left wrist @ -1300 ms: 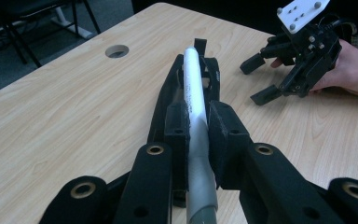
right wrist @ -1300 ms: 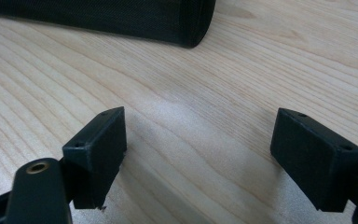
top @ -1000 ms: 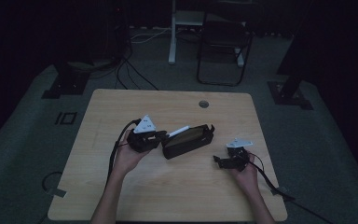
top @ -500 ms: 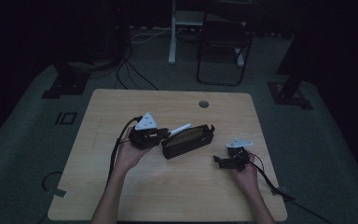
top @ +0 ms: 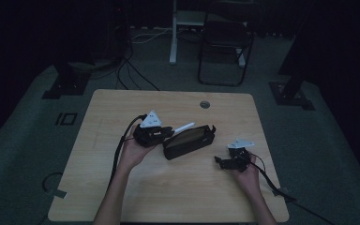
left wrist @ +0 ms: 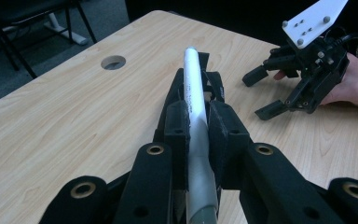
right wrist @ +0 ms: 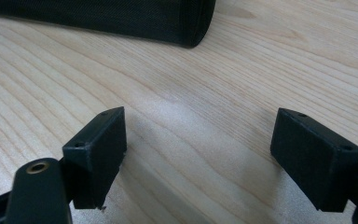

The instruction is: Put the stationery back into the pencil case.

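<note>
Left gripper (left wrist: 197, 135) has its jaws clamped on a white pen (left wrist: 193, 100), tip aimed over the open black pouch (top: 188, 141) mid-table — lined up, I'd judge, to slide it in lengthwise. Right gripper (top: 228, 161) rests near the table's right edge, jaws wide and holding nothing, perhaps waiting to steady the pouch. From the high view the pen is a pale sliver; the left gripper view shows the pads pinching its barrel, and the right gripper view shows the pouch's rounded end (right wrist: 193, 21) just ahead on bare wood.
</note>
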The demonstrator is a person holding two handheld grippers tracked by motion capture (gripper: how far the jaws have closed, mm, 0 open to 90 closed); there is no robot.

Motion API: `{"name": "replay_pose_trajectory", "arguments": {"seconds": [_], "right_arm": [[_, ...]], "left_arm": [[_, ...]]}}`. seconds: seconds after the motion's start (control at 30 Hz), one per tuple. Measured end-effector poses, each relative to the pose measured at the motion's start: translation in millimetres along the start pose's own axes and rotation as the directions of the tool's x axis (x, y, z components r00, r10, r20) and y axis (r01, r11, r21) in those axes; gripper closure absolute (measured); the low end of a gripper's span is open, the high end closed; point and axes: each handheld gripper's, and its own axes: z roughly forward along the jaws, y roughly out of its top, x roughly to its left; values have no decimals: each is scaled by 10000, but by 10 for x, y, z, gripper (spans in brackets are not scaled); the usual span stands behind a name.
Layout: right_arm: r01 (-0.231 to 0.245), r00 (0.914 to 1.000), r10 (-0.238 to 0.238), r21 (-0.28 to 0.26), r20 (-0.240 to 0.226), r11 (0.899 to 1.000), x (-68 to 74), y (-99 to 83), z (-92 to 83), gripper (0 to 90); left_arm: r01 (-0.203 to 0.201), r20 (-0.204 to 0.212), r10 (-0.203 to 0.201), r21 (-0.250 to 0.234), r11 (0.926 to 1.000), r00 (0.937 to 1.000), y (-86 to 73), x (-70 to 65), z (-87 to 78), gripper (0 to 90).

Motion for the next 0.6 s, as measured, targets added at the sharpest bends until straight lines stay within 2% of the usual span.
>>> {"name": "replay_pose_trajectory", "arguments": {"seconds": [0.33,0.6], "right_arm": [[-5,10000,5,-2,1,10000,0,0,1,182],[4,10000,-4,-5,2,10000,-1,0,1,183]], "left_arm": [[-100,27,100,62,9999,9999,41,16,80,789],[-1,85,2,-25,10000,10000,45,40,142,789]]}}
